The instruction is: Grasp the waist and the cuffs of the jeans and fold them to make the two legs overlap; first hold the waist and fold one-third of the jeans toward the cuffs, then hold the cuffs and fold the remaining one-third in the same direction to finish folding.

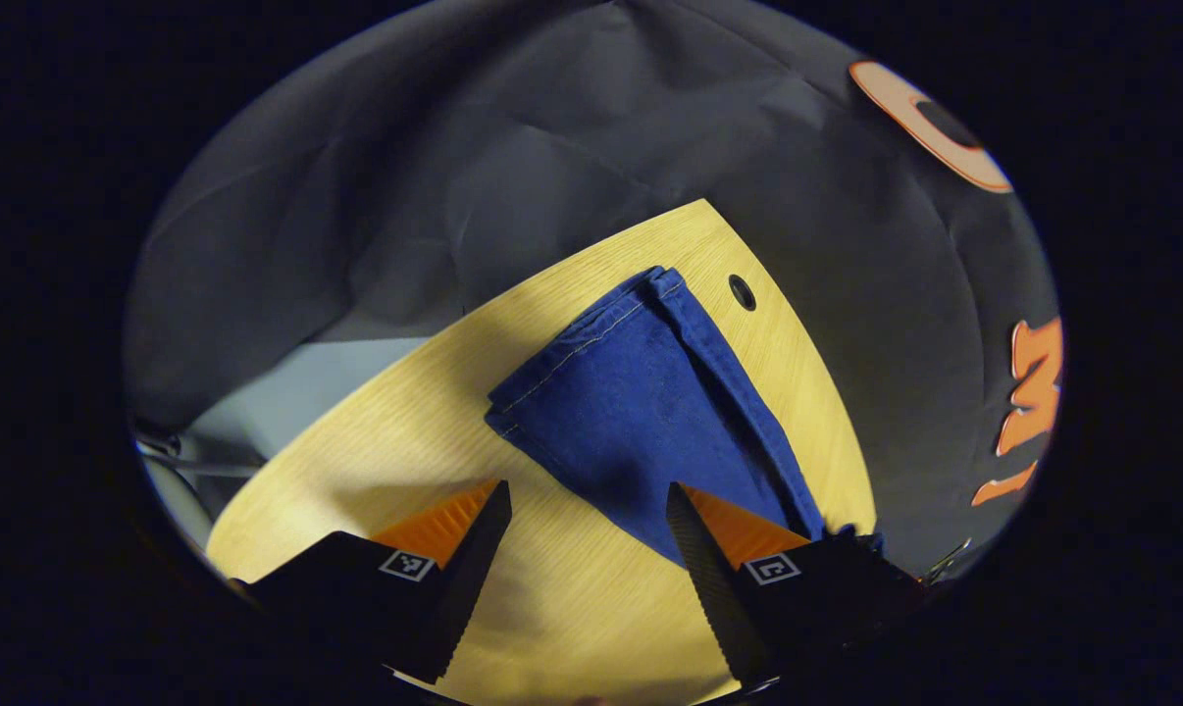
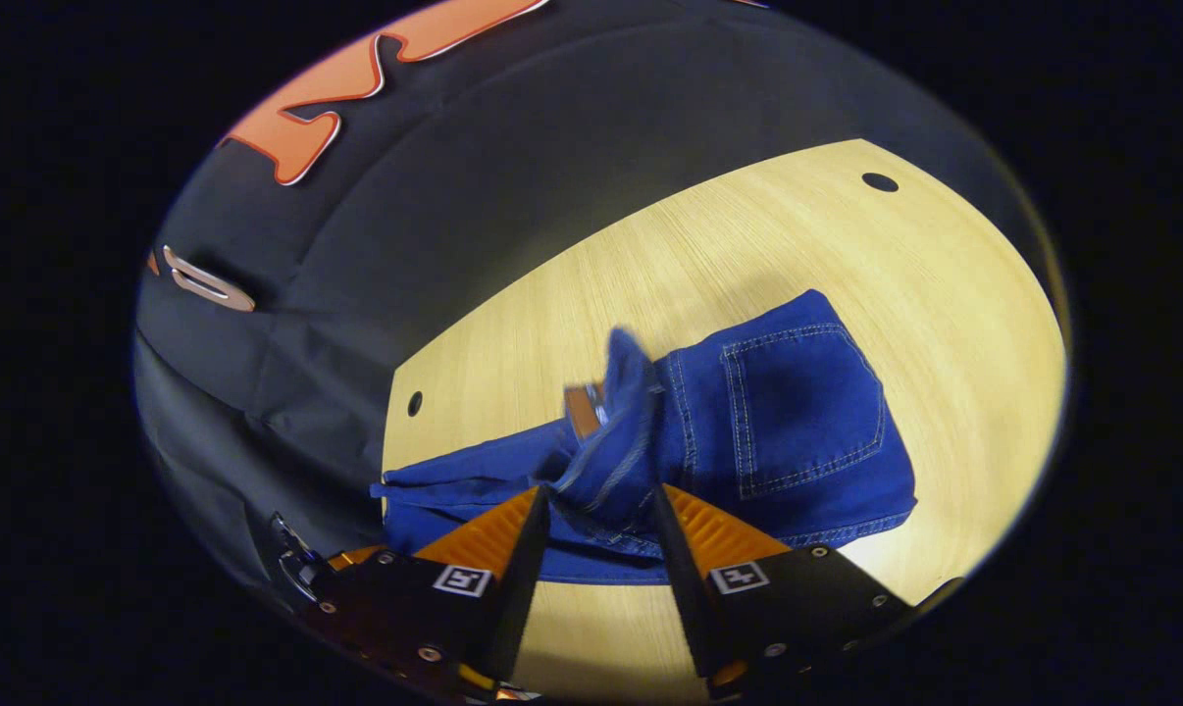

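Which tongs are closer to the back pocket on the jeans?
The right tongs. They pinch a bunched fold of the jeans right beside the back pocket. The left tongs hang open over the table at the leg end, with nothing between them.

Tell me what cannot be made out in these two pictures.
- Right gripper view: raised fold of the jeans is blurred; whether the right gripper presses on it is unclear.
- Left gripper view: a finger of the left gripper covers the near end of the jeans.
- Both views: the table is cut off by the edge.

jeans (image 2: pixel 778 431) on table (image 2: pixel 945 294), waist bunched between fingers (image 2: pixel 513 559)
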The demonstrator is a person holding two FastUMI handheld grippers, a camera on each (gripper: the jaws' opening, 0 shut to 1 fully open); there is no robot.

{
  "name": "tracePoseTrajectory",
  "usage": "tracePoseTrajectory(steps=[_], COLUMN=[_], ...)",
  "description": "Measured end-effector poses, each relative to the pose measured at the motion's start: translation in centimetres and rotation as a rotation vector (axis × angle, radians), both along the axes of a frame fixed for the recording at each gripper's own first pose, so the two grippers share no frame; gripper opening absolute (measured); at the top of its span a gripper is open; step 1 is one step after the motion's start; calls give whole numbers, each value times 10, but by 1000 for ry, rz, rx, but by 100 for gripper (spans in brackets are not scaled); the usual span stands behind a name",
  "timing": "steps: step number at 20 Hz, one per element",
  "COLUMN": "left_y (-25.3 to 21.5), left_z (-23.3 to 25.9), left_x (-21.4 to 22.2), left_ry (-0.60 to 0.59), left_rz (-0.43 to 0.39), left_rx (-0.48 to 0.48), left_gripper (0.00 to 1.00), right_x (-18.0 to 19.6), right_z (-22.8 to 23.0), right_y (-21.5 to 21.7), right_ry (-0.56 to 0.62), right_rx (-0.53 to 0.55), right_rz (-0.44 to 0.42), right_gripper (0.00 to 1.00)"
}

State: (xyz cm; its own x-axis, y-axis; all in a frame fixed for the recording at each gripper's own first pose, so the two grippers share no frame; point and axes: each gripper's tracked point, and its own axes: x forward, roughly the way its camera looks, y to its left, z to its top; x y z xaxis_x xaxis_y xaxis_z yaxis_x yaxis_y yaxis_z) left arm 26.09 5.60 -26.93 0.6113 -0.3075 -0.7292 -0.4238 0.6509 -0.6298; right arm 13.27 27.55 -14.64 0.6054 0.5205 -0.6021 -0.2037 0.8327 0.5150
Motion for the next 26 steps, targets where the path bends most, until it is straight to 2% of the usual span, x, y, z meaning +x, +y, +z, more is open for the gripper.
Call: tracePoseTrajectory(steps=[3,7,8,9,13,14,17,18,19,22,23,24,26], left_y=[0,-9,-10,-12,-16,-15,-14,-12,-17,-12,-14,-17,-24], left_z=[2,9,10,6,-6,-13,-16,-11,-10,25,36,52,82], left_x=[11,33,38,43,55,55,49,52,53,47,49,49,45], left_ry=[-36,-106,-124,-126,-144,-127,-111,-112,-128,-204,-227,-259,-319], left_rz=[26,64,67,71,89,88,76,106,101,87,72,57,35], left_rx=[-60,-141,-160,-164,-180,-168,-180,-194,-198,-151,-122,-94,-44], left_gripper=[97,95,94,92,64,47,12,11,3,2,2,2,2], right_x=[-3,-5,-7,-9,-17,-20,-28,-31,-32,-30,-27,-24,-19], right_z=[-4,7,10,15,23,23,19,18,18,26,30,34,37], right_y=[-2,-10,-14,-20,-42,-48,-67,-72,-76,-86,-87,-88,-90], right_ry=[-3,-34,-39,-45,-62,-60,-50,-49,-52,-85,-96,-105,-124], right_rx=[-12,-28,-28,-26,-17,-13,-8,-5,1,2,10,18,23], right_rz=[-2,-24,-32,-38,-84,-96,-140,-152,-158,-176,-173,-170,-156], right_gripper=[84,86,76,86,86,86,86,86,86,86,76,86,87])
